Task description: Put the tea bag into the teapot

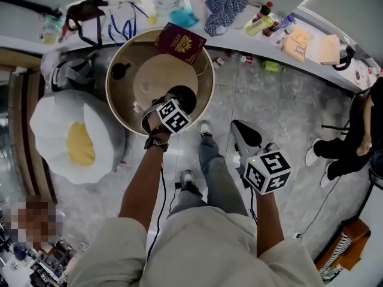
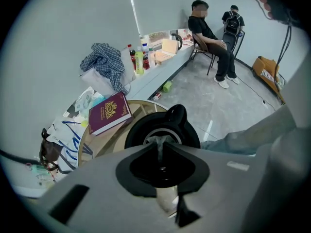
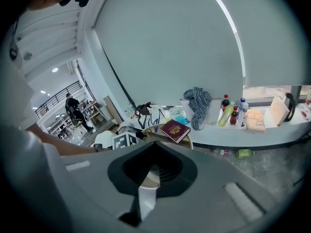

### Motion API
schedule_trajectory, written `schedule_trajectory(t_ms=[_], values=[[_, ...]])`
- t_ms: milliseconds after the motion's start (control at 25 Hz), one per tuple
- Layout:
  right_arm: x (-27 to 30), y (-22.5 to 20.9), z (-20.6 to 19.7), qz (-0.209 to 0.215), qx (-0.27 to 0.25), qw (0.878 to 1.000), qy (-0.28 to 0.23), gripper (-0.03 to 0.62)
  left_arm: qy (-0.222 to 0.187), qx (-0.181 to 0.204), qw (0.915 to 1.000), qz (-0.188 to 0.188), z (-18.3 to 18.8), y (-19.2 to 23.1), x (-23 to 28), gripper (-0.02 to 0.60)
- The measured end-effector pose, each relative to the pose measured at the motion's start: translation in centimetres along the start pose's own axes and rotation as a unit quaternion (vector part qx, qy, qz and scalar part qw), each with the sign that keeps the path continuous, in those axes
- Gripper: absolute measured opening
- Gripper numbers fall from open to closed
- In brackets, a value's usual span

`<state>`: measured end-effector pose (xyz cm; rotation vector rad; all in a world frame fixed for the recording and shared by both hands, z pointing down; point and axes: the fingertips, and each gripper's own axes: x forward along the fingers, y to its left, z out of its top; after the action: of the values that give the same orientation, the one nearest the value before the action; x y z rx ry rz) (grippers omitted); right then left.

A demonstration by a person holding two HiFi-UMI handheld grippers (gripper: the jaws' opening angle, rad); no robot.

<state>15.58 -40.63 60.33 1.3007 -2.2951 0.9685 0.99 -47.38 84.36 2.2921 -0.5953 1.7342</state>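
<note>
Probably an open-plan office or studio workspace, not a home. Bare grey concrete floor (image 1: 287, 112). Long white wall counter (image 3: 282, 135), 12 to 3 o'clock in head view, strewn with drink bottles (image 3: 227, 111) and a kettle (image 2: 176, 40). Seated person (image 2: 209, 38) at 3 o'clock. Right gripper view, 9 o'clock: railed upper gallery (image 3: 63, 93); detail is small.

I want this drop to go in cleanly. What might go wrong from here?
The left gripper pinches the tea bag only at its tips above the teapot. If it is released slightly off centre, the bag may land on the rim or the table. The maroon book lies across the table's far rim, so a careless arm sweep might knock it off.
</note>
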Motion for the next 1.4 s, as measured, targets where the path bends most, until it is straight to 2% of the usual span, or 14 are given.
schedule_trajectory(t_ms=[160, 400, 600, 920, 1160, 1400], values=[[-0.2, -0.3, 0.4, 0.007, 0.004, 1.0, -0.016, 0.006, -0.005, -0.007, 0.9999, -0.006, 0.4, -0.1, 0.3, 0.06], [0.2, -0.6, 0.7, 0.008, 0.004, 1.0, -0.013, 0.006, -0.009, -0.034, 0.9991, -0.023, 0.8, -0.1, 0.1, 0.104], [0.1, -0.6, 1.0, 0.01, 0.001, 1.0, -0.011, 0.006, -0.014, -0.054, 0.9982, -0.023, 0.6, -0.1, -0.8, 0.109], [-0.6, 1.2, 2.9, 0.017, -0.029, 0.999, -0.007, 0.006, -0.055, -0.083, 0.995, -0.002, 0.4, 0.4, -5.2, 0.065], [-2.3, 2.8, 4.3, 0.02, -0.047, 0.998, -0.022, 0.006, -0.098, -0.106, 0.9892, 0.025, 0.6, 0.5, -9.6, 0.034], [-3.7, 4.8, 5.3, 0.02, -0.068, 0.997, -0.035, 0.006, -0.146, -0.085, 0.9845, 0.048, 1.4, 0.0, -14.4, 0.006]])
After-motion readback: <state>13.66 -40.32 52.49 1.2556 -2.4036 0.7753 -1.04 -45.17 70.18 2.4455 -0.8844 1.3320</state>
